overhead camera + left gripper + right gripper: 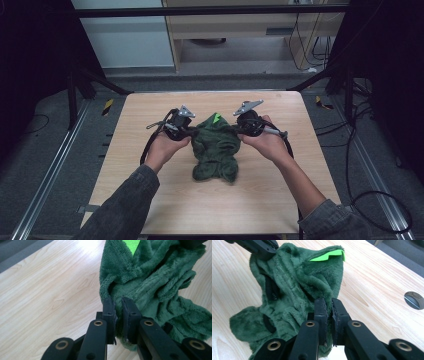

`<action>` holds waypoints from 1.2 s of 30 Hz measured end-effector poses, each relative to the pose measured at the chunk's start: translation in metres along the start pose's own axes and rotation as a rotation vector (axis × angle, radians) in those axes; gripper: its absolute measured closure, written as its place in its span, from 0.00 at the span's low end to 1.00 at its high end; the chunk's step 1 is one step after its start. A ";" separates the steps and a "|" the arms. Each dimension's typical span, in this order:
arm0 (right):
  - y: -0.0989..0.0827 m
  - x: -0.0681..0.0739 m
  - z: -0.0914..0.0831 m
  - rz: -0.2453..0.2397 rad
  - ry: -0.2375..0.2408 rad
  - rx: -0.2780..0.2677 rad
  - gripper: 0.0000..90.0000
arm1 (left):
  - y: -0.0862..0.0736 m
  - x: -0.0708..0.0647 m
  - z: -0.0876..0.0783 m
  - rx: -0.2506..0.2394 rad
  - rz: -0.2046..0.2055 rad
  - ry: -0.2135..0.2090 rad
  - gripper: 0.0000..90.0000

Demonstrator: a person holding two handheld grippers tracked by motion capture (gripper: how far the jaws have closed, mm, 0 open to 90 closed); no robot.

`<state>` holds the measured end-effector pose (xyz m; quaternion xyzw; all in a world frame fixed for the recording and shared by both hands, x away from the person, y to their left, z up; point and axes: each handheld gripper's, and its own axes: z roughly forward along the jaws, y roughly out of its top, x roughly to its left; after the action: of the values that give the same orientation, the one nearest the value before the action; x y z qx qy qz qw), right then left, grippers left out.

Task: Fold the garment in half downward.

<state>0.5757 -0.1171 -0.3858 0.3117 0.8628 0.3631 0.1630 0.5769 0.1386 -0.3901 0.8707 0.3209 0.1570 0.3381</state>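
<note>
A dark green fleece garment [216,150] with a bright green tag [216,118] is bunched at the middle of the wooden table [150,195]. My left gripper [189,132] is shut on the garment's left edge; in the left gripper view the jaws pinch a fold of the fleece [150,282] at my left gripper [118,301]. My right gripper [241,131] is shut on the right edge; the right gripper view has fleece [292,285] squeezed between the jaws of my right gripper [327,302]. The garment's top is lifted between the two hands, and its lower part rests on the table.
A round cable port [415,300] is set into the table near the right gripper. Black frame bars [100,82] and cables [370,200] surround the table. A cabinet [240,30] stands behind. Bare wood lies in front of the garment.
</note>
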 end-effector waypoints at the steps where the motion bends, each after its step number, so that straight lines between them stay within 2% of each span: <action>1: -0.001 0.002 0.000 0.003 0.006 -0.004 0.94 | -0.002 0.000 0.000 0.003 0.002 -0.003 0.91; 6: -0.006 0.007 -0.001 -0.006 0.011 -0.007 0.94 | -0.009 -0.004 -0.004 -0.005 -0.001 -0.016 0.91; 16: -0.012 0.013 -0.007 -0.011 0.020 -0.018 0.92 | -0.014 -0.012 -0.013 -0.012 0.019 -0.032 0.91; 29: -0.026 0.025 -0.009 -0.027 0.026 -0.016 0.92 | -0.030 -0.023 -0.010 -0.013 0.024 -0.047 0.90; 36: -0.035 0.026 -0.006 -0.021 0.029 -0.009 0.91 | -0.035 -0.028 -0.008 -0.007 0.031 -0.052 0.88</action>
<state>0.5383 -0.1222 -0.4084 0.2965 0.8668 0.3696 0.1555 0.5360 0.1433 -0.4100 0.8782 0.2979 0.1404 0.3468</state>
